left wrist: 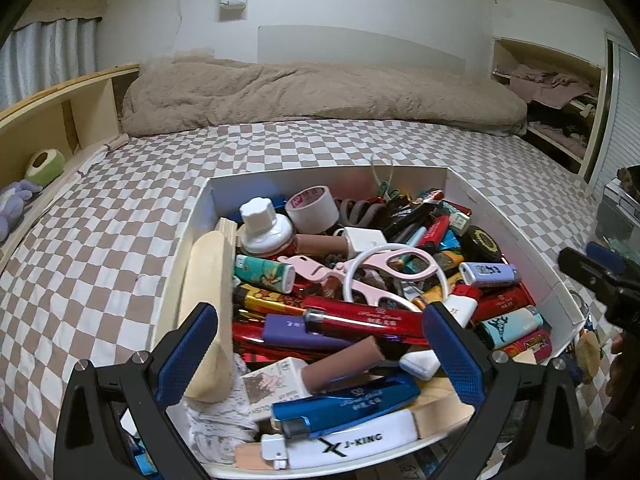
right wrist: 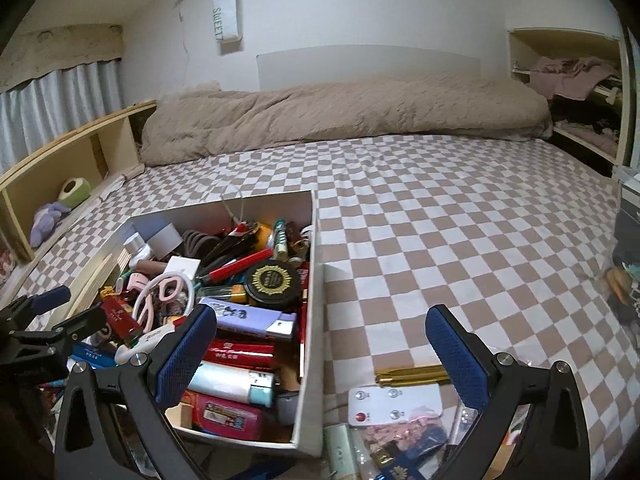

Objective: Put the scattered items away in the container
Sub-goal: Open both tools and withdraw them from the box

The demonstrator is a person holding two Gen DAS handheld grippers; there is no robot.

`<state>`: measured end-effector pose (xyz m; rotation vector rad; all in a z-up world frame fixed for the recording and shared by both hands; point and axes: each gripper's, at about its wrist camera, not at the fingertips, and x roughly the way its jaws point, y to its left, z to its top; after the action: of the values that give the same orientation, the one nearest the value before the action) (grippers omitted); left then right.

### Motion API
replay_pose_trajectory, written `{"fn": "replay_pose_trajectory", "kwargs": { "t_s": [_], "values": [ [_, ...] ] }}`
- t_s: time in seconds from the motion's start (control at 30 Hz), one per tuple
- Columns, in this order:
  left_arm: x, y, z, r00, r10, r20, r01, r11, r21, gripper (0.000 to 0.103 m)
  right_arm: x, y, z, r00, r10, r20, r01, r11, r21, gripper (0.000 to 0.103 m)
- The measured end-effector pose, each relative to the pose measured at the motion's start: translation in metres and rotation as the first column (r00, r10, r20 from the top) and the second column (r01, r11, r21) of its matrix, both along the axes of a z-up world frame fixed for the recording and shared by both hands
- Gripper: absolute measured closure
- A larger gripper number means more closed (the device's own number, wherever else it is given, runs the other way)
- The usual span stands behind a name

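White container (left wrist: pixel 460 178) on checkered bedsheet (left wrist: pixel 120 240)

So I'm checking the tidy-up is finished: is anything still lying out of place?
Yes. A white remote, a gold tube and some packets lie on the checkered bedsheet, outside the white box's right wall. The box itself is heaped full.

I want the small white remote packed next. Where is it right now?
In the right wrist view the white remote lies on the checkered bedspread, outside the white box on its right, just below a gold tube.
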<state>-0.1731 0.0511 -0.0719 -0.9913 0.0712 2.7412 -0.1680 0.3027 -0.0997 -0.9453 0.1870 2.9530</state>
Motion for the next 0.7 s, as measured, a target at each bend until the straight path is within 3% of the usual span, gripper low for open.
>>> {"fn": "replay_pose_trajectory", "kwargs": {
  "t_s": [0.33,0.7],
  "values": [
    [-0.003,-0.026,0.004,0.996,0.087,-0.023,-0.087,0.996,-0.015,0.000,0.007,0.044,-0.005,0.991,-0.131,0.009,0.131,0.991,-0.017,0.000],
    [-0.010,-0.075,0.009,0.975,0.220,-0.030,-0.220,0.975,-0.001,0.000,0.023,0.103,-0.019,0.952,-0.299,0.068,0.304,0.950,-0.069,0.000]
  ]
}}
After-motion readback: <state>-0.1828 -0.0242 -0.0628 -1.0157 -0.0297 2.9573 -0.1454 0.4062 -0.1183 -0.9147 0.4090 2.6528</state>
